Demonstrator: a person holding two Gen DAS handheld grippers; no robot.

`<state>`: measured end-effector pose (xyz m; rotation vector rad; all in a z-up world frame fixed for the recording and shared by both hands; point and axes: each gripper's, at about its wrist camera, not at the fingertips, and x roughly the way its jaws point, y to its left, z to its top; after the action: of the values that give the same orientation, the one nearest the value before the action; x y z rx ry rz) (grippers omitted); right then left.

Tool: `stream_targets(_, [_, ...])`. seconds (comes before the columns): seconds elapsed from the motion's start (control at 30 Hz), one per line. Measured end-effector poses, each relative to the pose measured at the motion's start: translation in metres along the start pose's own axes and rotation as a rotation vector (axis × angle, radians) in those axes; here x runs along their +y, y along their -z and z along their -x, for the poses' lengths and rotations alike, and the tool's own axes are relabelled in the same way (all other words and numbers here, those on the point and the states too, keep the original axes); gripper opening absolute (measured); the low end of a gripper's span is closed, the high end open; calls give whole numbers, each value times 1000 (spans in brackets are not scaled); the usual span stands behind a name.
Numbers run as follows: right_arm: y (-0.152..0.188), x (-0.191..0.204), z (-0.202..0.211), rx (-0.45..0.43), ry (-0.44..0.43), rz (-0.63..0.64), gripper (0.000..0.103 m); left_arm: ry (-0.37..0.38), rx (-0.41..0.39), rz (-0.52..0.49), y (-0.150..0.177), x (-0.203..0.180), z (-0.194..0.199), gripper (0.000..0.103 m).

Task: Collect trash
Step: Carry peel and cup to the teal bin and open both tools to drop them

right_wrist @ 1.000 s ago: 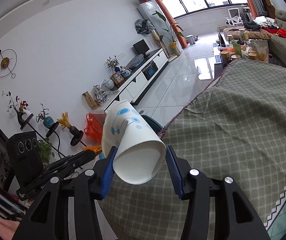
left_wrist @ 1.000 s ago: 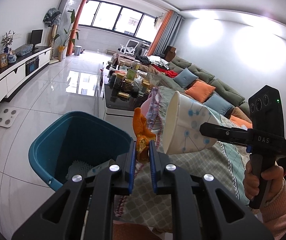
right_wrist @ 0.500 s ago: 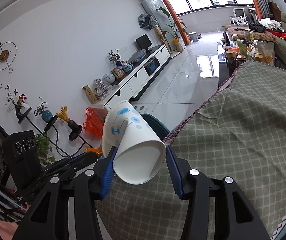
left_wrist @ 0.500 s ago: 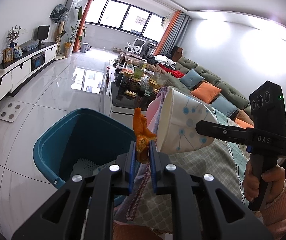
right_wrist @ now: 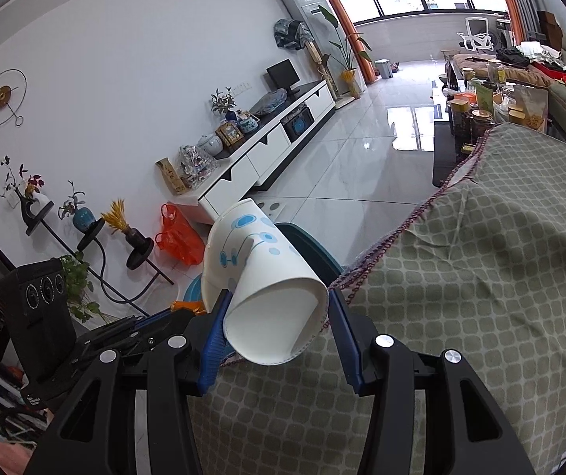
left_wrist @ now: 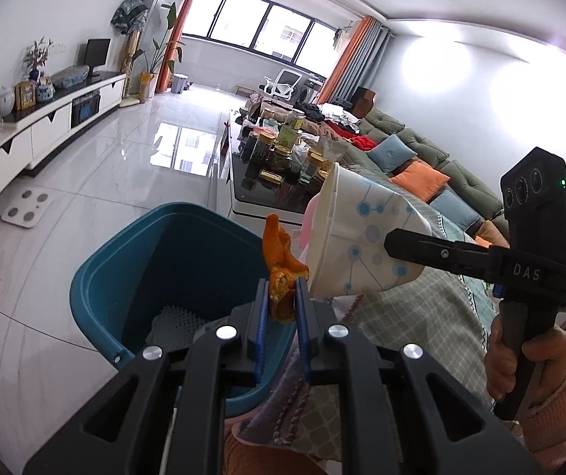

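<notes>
My left gripper (left_wrist: 283, 297) is shut on an orange peel (left_wrist: 281, 261) and holds it over the near rim of a teal bin (left_wrist: 172, 273) on the floor. My right gripper (right_wrist: 279, 316) is shut on a crushed white paper cup with blue dots (right_wrist: 259, 281). In the left wrist view the cup (left_wrist: 358, 237) hangs just right of the peel, above the edge of the cloth-covered table (left_wrist: 413, 316). In the right wrist view the bin (right_wrist: 314, 249) shows behind the cup, and the left gripper (right_wrist: 156, 322) sits low at the left.
A green checked cloth (right_wrist: 460, 297) covers the table on the right. A black coffee table (left_wrist: 279, 182) with jars stands beyond the bin. A white TV cabinet (left_wrist: 45, 130) lines the left wall. An orange plastic bag (right_wrist: 176, 237) and a plant stand (right_wrist: 97, 237) sit by the wall.
Both grippers have moved left, off the table's edge toward the bin, with the peel and the cup still held. The bin now lies more directly under the peel.
</notes>
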<state>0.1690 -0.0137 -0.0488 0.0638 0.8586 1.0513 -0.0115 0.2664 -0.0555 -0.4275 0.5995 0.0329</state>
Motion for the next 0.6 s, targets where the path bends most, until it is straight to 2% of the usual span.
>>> stream_targets(0.6, [-10, 13, -46, 73, 58, 42, 49, -49, 44, 54, -7, 26, -29, 15])
